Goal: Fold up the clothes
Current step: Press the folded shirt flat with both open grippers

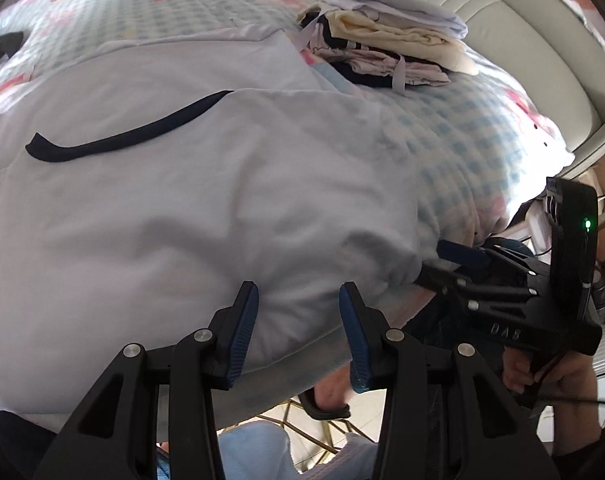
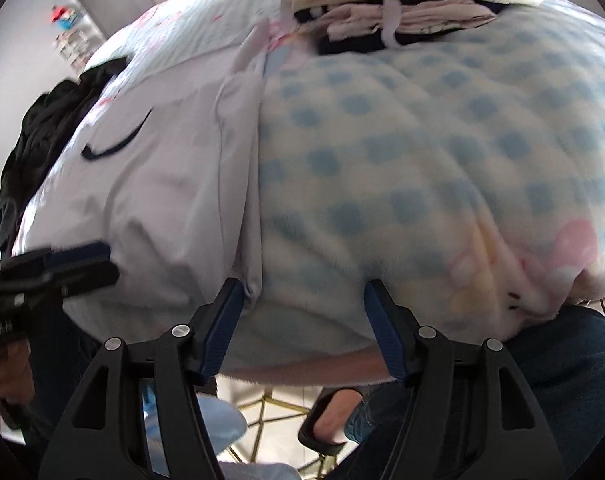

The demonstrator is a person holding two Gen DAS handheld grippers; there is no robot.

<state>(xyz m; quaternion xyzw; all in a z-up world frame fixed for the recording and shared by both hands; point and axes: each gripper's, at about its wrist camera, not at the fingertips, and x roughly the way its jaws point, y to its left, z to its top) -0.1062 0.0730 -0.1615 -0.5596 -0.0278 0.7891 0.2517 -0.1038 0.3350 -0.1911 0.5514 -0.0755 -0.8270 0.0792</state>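
A pale white garment (image 1: 182, 208) with a dark navy neck trim (image 1: 122, 136) lies spread flat on a blue-checked blanket (image 1: 454, 148). Its near edge hangs over the bed's edge. My left gripper (image 1: 298, 292) is open over that near edge, with cloth showing behind the gap and neither pad pressing on it. My right gripper (image 2: 302, 292) is open and wide at the garment's right corner (image 2: 250, 288), which lies against the inside of its left pad. The left wrist view shows the right gripper (image 1: 434, 260) from the side at that corner. The left gripper (image 2: 102, 260) is blurred in the right wrist view.
A stack of folded clothes (image 1: 382, 40) sits further back on the blanket. Dark clothing (image 2: 42, 128) is heaped at the far left. A padded pale headboard (image 1: 502, 40) borders the bed. Below the bed edge are a slippered foot (image 2: 330, 420), jeans (image 2: 562, 380) and tiled floor.
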